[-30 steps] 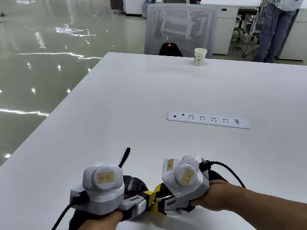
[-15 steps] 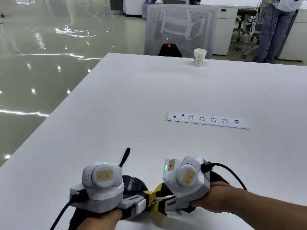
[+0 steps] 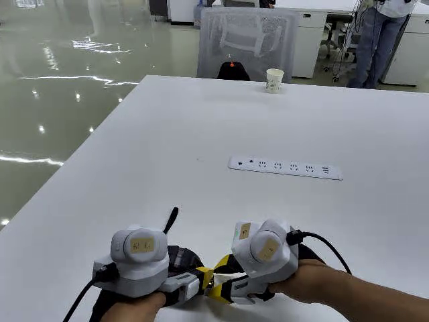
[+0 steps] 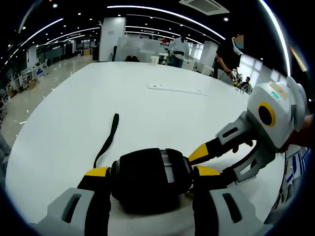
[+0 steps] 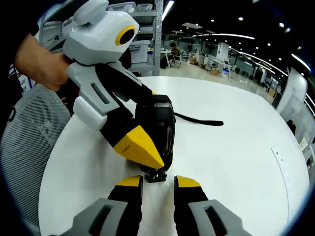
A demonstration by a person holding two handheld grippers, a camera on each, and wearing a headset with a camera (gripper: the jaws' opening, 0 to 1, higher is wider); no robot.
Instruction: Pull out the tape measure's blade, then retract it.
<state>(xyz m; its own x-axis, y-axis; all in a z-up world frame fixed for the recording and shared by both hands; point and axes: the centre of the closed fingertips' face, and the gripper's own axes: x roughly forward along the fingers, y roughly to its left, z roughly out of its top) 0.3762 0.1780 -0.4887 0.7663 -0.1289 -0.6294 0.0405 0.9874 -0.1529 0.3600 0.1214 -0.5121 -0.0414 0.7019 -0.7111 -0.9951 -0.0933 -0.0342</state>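
Left gripper view: the left gripper (image 4: 152, 172) has its fingers (image 4: 98, 172) spread wide and clamped on both sides of the black tape measure (image 4: 142, 189), held close to the near edge of the table (image 4: 59, 123); whether the case rests on the table or hangs just above it I cannot tell; its strap (image 4: 108, 137) lies flat on the table, trailing toward the far edge. In the right gripper view the right gripper (image 5: 158, 184) points at the front of the case; its fingers (image 5: 130, 184) are narrow, with a gap between them; the blade's hook (image 5: 156, 175) sits against the case, just at their tips and between them, not clearly pinched. In the head view the two grippers face each other, nearly tip to tip; the right hand (image 3: 305, 282) wraps the right gripper's handle, forearm coming in over the near edge; the left hand (image 3: 134, 310) grips the left one at that edge. A paper cup (image 3: 274, 80) stands upright by the far edge, its contents hidden; a power strip (image 3: 285, 167) lies mid-table, well apart from the grippers.
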